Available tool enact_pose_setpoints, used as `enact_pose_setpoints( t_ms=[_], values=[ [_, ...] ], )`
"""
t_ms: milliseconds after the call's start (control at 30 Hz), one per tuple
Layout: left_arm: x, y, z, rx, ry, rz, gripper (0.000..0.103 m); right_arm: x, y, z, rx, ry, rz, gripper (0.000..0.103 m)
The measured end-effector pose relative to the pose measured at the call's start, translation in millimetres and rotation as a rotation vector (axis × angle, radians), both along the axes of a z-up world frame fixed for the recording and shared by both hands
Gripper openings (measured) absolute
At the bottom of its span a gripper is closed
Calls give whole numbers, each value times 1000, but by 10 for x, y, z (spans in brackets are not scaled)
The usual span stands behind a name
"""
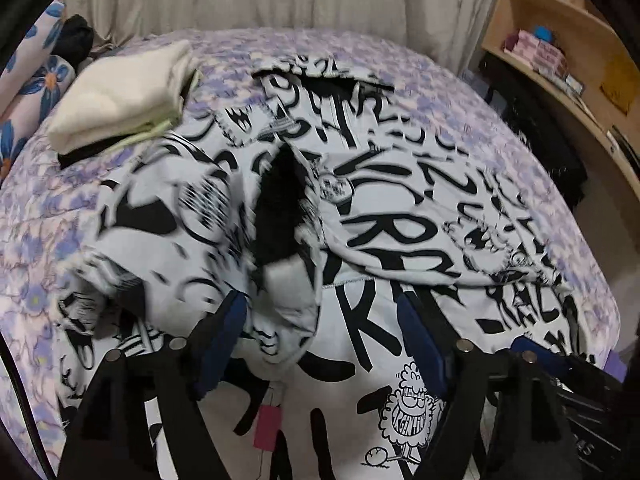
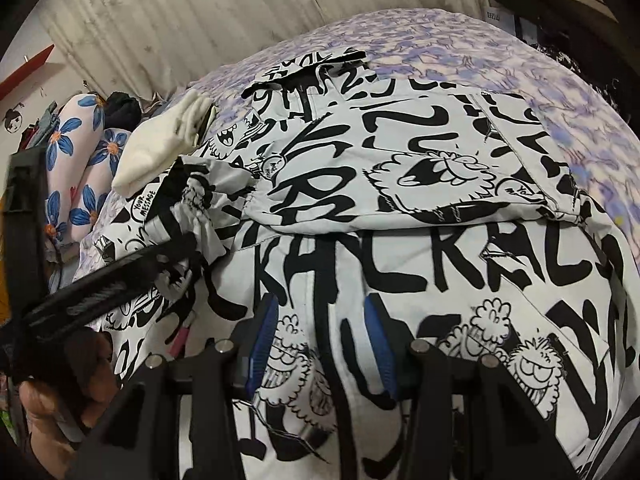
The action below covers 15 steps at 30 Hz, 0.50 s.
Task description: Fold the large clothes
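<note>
Looking through the left wrist view: heavy motion blur smears the garment (image 1: 360, 208), a white jacket with black graffiti print, spread over the purple floral bedspread (image 1: 460, 92). Left gripper (image 1: 324, 332) jaws stand apart above the cloth, nothing clasped. A cream folded stack (image 1: 120, 96) lies beyond the jacket's far left edge. Right wrist view: sharper. Jacket's long axis runs away from the camera; the near hem is cut off. Right gripper (image 2: 322, 344) jaws straddle a fabric ridge; grip cannot be told.
</note>
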<state>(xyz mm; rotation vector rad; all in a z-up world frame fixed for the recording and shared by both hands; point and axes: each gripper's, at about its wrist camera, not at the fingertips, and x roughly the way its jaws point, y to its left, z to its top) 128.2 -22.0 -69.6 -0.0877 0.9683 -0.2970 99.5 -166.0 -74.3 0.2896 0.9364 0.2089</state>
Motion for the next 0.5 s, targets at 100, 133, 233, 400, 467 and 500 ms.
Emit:
enact_pose_setpoints(
  t_ms=[100,133,233,400,467,500],
  values=[
    [-63,164,158,-17,-16,36,77,25,-21,22,31,1,22,45],
    [-116,252,218,-22,-29,59,77,39,-17,35,37,-1,28,45],
    [-206,500,354,-23,-54,131,80,86,47,105,50,-17,54,45],
    [-314,875,382,29,-50,251,81,148,268,265,49,-58,122,50],
    [-335,985,337,56,-37,282,81,167,383,320,40,-74,152,58],
    [-357,1048,288,78,-29,299,81,172,442,342,34,-83,166,63]
  ],
)
